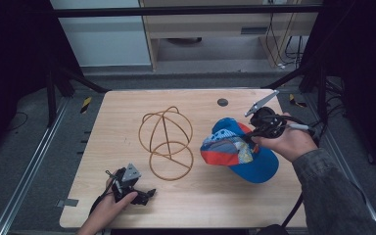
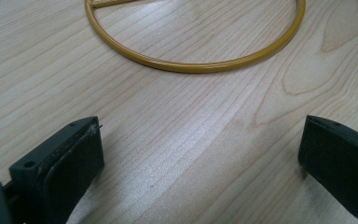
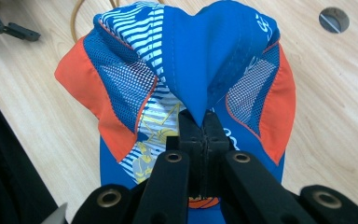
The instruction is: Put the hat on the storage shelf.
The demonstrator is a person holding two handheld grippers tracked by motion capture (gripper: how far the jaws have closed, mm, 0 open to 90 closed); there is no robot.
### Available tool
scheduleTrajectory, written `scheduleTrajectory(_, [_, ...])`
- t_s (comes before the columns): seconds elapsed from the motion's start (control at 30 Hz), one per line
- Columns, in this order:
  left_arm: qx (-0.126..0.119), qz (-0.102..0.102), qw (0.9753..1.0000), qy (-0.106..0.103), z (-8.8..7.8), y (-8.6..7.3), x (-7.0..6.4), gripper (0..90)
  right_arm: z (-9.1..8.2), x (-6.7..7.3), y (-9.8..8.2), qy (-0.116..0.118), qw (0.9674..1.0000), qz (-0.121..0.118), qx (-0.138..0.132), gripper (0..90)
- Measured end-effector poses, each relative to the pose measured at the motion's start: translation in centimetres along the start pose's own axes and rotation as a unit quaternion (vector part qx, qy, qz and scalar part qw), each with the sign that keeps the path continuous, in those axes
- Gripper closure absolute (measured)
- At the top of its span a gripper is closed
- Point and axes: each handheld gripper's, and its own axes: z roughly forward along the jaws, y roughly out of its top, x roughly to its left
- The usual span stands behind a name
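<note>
While the cap hangs from one pinch of cloth, these are the weak points:

Grip: the right hand-held gripper [image 3: 203, 128] is clenched on a fold of blue cloth at the crown of the cap [image 1: 237, 149], jaws pressed flat together with only fabric between them. So thin a bite could slide out if the cap is swung or tugged.

Cap position: toward the right edge of the worktop [image 1: 127, 112], lifted at the crown, the brim drooping toward the near edge and seemingly just at the surface. A dragging brim may catch and pull the fold loose.

Wire stand: a gold wire frame [image 1: 166, 143] with a domed top and a ring base stands near the middle of the worktop, just beside the cap. My guess is that the cap is meant to go over it. Being light wire, it could tip or skid if the cap arrives from the side rather than from above.

Cap shape: pinched in the middle, the crown has collapsed into a peak, so the opening may not spread over the dome and could snag on a wire.

Left hand-held gripper [image 1: 144, 196]: released, jaws wide apart, resting near the near-left corner, close to the ring base [image 2: 196, 65] but not touching it. It does not brace the stand.
</note>
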Motion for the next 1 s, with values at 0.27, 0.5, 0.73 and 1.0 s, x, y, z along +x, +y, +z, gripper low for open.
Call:
scheduleTrajectory(0.27, [0.002, 0.0, 1.0, 0.0, 0.0, 0.0, 0.0, 0.0, -1.2, 0.2, 0.7, -0.005, 0.9999, -0.014, 0.002, 90.0])
scheduleTrajectory(0.5, [0.002, 0.0, 1.0, 0.0, 0.0, 0.0, 0.0, 0.0, -2.5, 0.2, 1.1, -0.011, 0.9997, -0.018, -0.009, 90.0])
scheduleTrajectory(0.73, [0.002, 0.0, 1.0, 0.0, 0.0, 0.0, 0.0, 0.0, -3.9, 0.2, 1.1, -0.014, 0.9994, -0.019, -0.026, 90.0])
scheduleTrajectory(1.0, [0.002, 0.0, 1.0, 0.0, 0.0, 0.0, 0.0, 0.0, -6.5, 0.1, 1.8, -0.025, 0.9986, -0.025, -0.04, 90.0])
